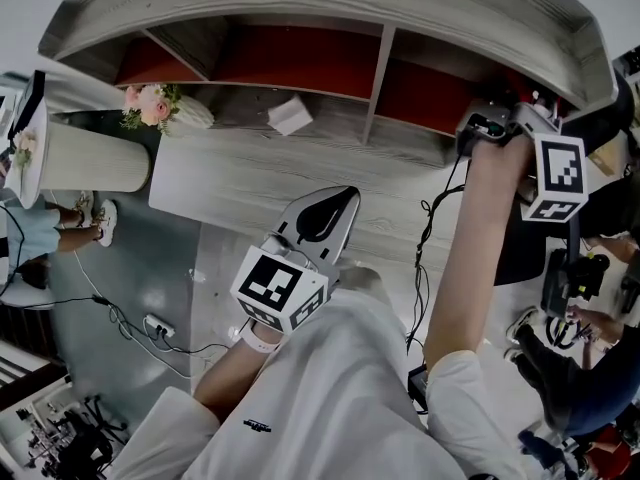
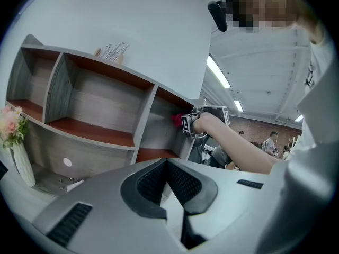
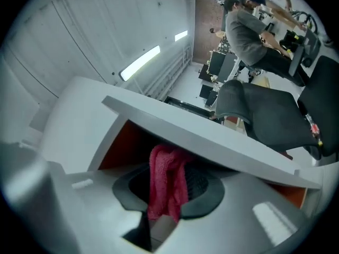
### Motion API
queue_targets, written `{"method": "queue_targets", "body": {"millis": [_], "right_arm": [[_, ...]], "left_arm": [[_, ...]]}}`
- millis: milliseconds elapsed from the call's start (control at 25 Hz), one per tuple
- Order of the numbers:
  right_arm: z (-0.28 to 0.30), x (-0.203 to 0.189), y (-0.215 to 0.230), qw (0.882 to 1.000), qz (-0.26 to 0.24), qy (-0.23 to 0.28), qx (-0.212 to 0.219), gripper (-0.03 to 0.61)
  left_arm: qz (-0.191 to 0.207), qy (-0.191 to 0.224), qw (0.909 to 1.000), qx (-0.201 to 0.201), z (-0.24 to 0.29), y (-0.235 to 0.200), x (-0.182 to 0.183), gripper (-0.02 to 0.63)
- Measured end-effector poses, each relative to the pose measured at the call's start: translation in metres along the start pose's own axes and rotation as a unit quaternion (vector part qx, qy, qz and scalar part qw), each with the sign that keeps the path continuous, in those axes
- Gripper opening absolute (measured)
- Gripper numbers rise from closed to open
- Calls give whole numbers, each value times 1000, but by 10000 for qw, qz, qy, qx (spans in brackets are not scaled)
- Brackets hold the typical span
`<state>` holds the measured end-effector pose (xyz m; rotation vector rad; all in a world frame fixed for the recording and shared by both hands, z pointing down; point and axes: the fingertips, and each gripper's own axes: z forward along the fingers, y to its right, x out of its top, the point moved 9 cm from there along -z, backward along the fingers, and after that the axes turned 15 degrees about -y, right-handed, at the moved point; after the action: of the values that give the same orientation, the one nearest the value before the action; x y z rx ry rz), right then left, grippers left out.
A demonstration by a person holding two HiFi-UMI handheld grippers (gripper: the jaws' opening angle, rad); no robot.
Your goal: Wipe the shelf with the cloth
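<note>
Pink cloth clamped between the right gripper jaws, inside the wooden shelf's right-hand compartment, left gripper closed, empty, apart from the shelf

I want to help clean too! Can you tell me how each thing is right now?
Right gripper: shut on the cloth, up at the shelf's right compartment.
Cloth: bunched up, pinched between the right jaws.
Left gripper: shut, empty, away from the shelf.
Shelf: open at the front.
Vase: upright, flowers in it.
</note>
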<state>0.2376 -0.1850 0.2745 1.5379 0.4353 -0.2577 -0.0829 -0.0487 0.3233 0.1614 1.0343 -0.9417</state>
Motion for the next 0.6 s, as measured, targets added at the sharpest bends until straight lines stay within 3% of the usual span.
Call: {"method": "queue_targets", "body": {"millis": [240, 600], "right_arm": [[12, -2, 15, 9999, 71, 84, -94, 101], [28, -26, 66, 9955, 318, -301, -838, 101]], "left_arm": [[-61, 35, 9998, 180, -11, -7, -5, 2], [-216, 118, 9990, 362, -24, -20, -7, 2]]}}
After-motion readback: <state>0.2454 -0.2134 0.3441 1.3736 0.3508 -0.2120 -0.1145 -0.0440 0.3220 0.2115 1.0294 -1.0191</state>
